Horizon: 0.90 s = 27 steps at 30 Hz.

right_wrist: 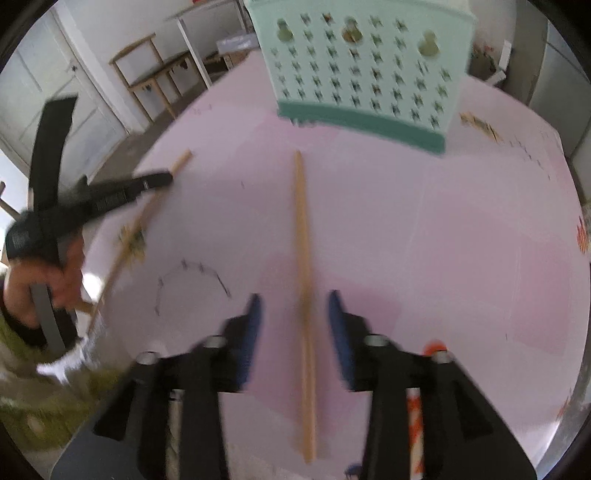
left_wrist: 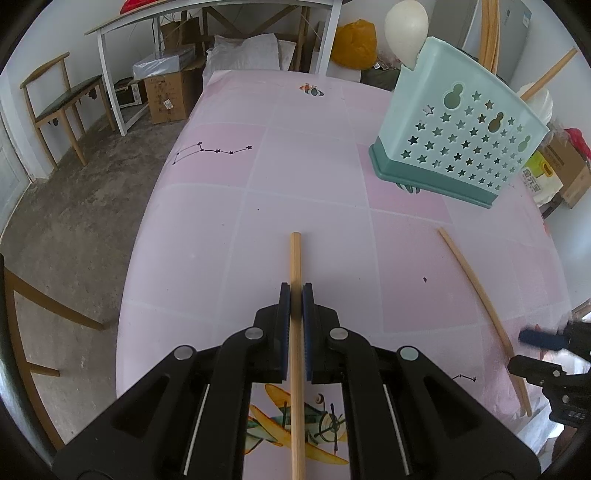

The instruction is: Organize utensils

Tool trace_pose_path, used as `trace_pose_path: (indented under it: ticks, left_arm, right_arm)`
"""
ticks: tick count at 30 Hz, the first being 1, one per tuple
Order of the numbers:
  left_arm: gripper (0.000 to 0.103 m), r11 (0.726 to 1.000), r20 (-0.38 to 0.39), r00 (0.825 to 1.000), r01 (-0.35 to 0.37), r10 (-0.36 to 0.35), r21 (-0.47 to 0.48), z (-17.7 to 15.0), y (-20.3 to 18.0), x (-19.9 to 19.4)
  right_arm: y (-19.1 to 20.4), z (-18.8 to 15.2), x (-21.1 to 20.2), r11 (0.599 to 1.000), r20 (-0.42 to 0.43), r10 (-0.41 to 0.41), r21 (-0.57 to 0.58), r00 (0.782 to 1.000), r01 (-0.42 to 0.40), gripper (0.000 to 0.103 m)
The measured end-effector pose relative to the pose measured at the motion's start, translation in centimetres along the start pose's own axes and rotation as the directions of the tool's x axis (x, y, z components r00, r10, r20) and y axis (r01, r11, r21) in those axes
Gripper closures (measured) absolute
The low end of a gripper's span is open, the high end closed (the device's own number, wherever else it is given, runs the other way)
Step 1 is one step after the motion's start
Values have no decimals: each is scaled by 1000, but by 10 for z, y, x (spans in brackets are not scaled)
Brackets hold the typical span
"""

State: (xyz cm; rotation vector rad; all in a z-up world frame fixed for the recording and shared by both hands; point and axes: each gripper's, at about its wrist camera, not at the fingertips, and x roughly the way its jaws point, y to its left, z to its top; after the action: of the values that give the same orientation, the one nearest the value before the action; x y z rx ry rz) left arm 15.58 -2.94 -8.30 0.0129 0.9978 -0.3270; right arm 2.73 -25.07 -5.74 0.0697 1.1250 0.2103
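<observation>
On a pink patterned tablecloth (left_wrist: pixel 221 229), my left gripper (left_wrist: pixel 295 295) is clamped on a wooden chopstick (left_wrist: pixel 296 332), its blue pads pressed against both sides of the stick, whose far tip reaches out past the fingers over the cloth. To the right of it, well apart, a second chopstick (left_wrist: pixel 484 306) lies flat on the cloth, running from the middle of the table back toward the near right edge. My right gripper (right_wrist: pixel 294 317) hangs over that second stick with its jaws apart; the stick runs between the blue pads (right_wrist: pixel 255 314), and neither pad touches it. The right wrist view is blurred. At the far right of the table stands the mint-green utensil holder (left_wrist: pixel 461 133), upright on a darker green base, its wall pierced with star-shaped holes; a pale spoon (left_wrist: pixel 406 26) and wooden handles rise from its top. In the right wrist view, my left hand (right_wrist: pixel 40 284) grips its tool at the left edge of the table. Beyond the table are a wooden chair (left_wrist: pixel 59 99), a white desk (left_wrist: pixel 110 66) and cardboard boxes (left_wrist: pixel 166 92) on the concrete floor.
</observation>
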Motion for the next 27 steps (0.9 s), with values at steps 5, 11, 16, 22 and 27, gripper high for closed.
trace_pose_path:
  ticks: [5,11,16,22,27]
  left_arm:
    - [98,1000,3,1000,-4,5,-2,1,0,-1]
    - [98,1000,3,1000,-4,4,-5,1,0,0]
    - [98,1000,3,1000,-3,3,-6,1,0,0]
    - [98,1000,9,1000,9,-9,-15,-1,3,-2]
    - [98,1000,13,1000,17,-16,-27,-1,2,-2]
  right_arm:
    - [18,30,19,998,47,-18,-53,999,20,61]
    - [26,38,38,996,32,-46,-74,998,48,79]
    - [12,25,30,999,19,-22,-28,1000,22,98]
    - [-4,1,17,999,-6,-25,32,1000,25,99]
    - [-8,-8,12,998,-6,-30,56,1000,30,97]
